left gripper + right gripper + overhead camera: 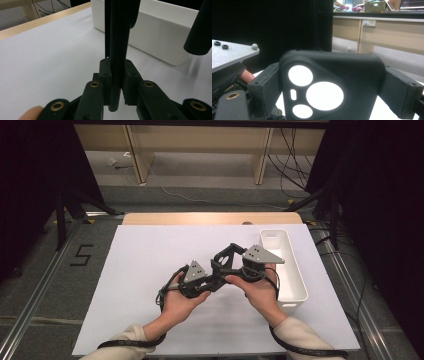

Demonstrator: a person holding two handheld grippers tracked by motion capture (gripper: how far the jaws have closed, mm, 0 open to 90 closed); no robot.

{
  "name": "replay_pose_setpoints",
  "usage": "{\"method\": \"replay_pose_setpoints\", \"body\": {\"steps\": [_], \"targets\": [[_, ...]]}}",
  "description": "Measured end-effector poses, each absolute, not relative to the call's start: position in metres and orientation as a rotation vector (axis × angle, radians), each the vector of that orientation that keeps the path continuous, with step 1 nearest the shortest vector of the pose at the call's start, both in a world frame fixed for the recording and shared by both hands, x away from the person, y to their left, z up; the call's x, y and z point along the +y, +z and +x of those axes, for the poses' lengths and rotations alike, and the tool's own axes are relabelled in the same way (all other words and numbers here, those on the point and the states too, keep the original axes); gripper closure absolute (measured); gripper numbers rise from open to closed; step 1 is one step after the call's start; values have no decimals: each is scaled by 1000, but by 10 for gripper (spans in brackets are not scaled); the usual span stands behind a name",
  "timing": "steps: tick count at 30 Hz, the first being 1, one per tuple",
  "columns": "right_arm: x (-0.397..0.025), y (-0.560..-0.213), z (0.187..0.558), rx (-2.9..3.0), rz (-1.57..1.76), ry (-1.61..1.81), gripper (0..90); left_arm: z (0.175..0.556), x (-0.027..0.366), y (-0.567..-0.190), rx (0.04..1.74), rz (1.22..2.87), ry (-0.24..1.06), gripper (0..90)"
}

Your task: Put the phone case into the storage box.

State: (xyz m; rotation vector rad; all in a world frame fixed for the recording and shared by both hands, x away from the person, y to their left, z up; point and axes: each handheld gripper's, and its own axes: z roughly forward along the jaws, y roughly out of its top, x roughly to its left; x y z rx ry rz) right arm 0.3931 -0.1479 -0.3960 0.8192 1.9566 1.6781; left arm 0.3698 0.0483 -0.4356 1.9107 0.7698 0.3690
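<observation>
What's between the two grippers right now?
A black phone case, clamped by left gripper and right gripper; clearest in right gripper view.

White bin (287, 265) on tbl (145, 255)

Bin (290, 270) on the table (140, 270), right of both tools
</observation>
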Motion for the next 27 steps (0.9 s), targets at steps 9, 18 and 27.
{"method": "replay_pose_setpoints", "body": {"steps": [9, 18, 27], "targets": [[-147, -394, 392, 1952, 811, 1671, 146, 370, 49, -435, 767, 1905, 368, 793], [-148, -390, 393, 1947, 809, 1675, 148, 369, 48, -433, 718, 1901, 372, 737], [-153, -386, 394, 1928, 810, 1687, 149, 366, 51, -430, 650, 1909, 350, 402]]}}
